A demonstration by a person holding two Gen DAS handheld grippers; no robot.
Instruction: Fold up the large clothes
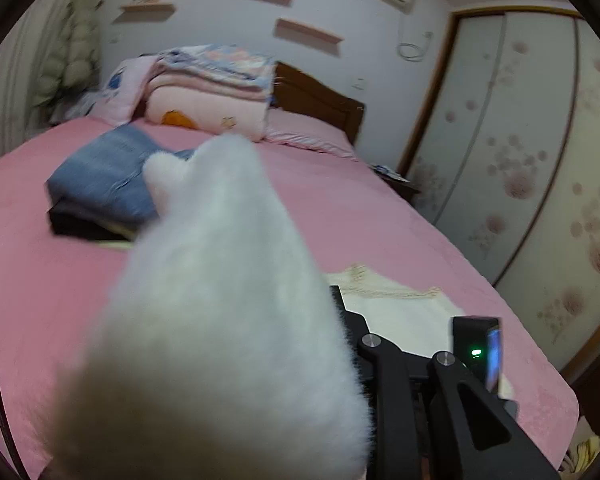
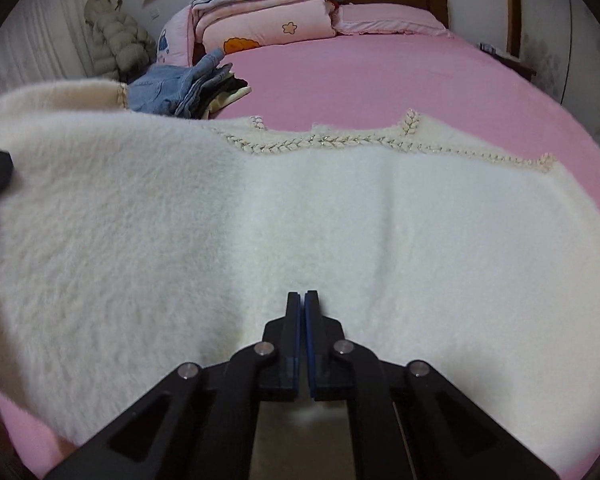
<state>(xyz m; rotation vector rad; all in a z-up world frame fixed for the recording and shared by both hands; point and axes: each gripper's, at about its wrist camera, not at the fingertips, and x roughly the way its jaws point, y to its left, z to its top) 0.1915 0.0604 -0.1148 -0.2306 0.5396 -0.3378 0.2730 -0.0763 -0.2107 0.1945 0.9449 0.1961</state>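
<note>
So I'm mid-fold on the white fuzzy sweater [image 2: 300, 216], which is spread across the near end of the bed [image 2: 380, 76], its braided trim edge facing the headboard. My left hand-held gripper [image 1: 340, 312] has a chunk of the sweater pinched and lifted. In the left wrist view the fleece balloons right up in front of the lens and hides one finger completely, so I'm judging the grip from how the cloth hangs off it, not from seeing the pads. From the right wrist view that lifted part is the left side, raised off the bed, with the tip of the left gripper poking in at the frame's left edge.

My right hand-held gripper [image 2: 302, 296] is fully closed, pads together, sitting at the sweater's near edge by the foot of the bed. I honestly can't tell if there's fabric caught between the pads or if it's just pressing down.

Next, I reckon: carry the left side across toward the middle while the right pins the near edge so nothing drags. Fluffy stuff slides easily, so slow and low.

Folded jeans [image 2: 180, 88] sit by the bed's left edge, well clear.
</note>
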